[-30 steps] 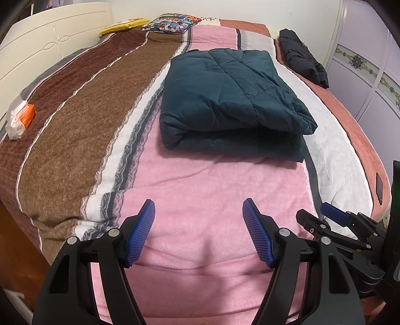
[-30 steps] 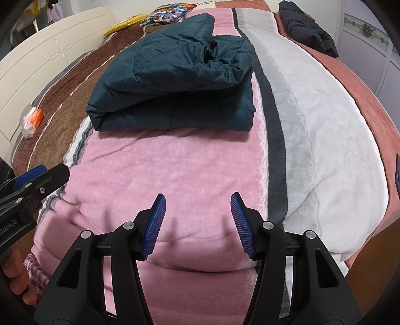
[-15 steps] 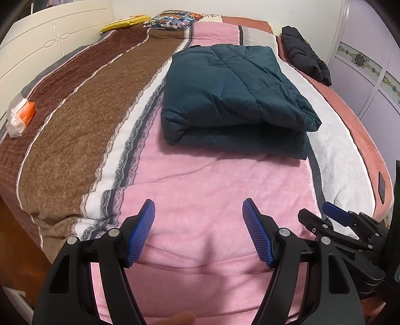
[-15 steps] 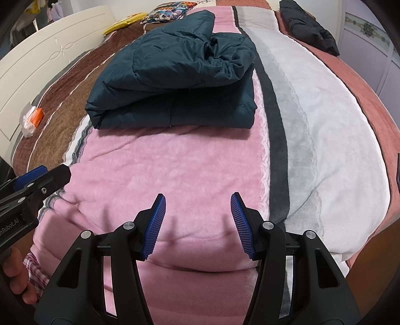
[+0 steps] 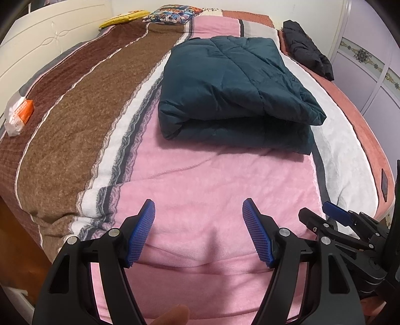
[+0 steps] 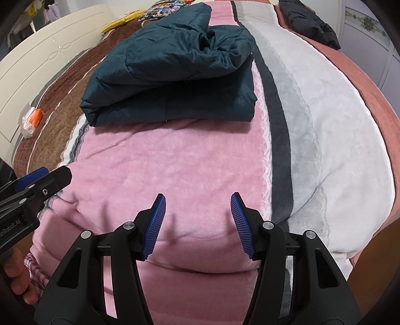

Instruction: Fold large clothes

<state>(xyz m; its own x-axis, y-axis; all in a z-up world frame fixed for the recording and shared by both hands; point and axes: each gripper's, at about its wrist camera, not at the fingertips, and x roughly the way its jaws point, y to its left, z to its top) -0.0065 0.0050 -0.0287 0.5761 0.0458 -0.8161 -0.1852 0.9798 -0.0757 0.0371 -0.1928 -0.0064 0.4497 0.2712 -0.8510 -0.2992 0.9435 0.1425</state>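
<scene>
A dark teal quilted jacket [image 5: 232, 90] lies folded in a thick stack on the pink stripe of the bed blanket [image 5: 200, 180]. It also shows in the right wrist view [image 6: 172, 75], with a bunched part on top. My left gripper [image 5: 198, 207] is open and empty, held over the blanket's near edge, well short of the jacket. My right gripper [image 6: 197, 200] is open and empty, also short of the jacket. The right gripper shows at the right in the left wrist view [image 5: 332, 212]; the left gripper shows at the left in the right wrist view [image 6: 42, 177].
A black garment [image 5: 307, 50] lies at the bed's far right. A white and orange packet [image 5: 20, 115] lies on the brown stripe at the left. A patterned pillow [image 5: 172, 15] and a yellow item [image 5: 122, 21] sit at the head. A white headboard [image 5: 50, 32] stands at the left.
Both grippers have drawn slightly closer to the folded jacket and stay open. The jacket has not moved.
</scene>
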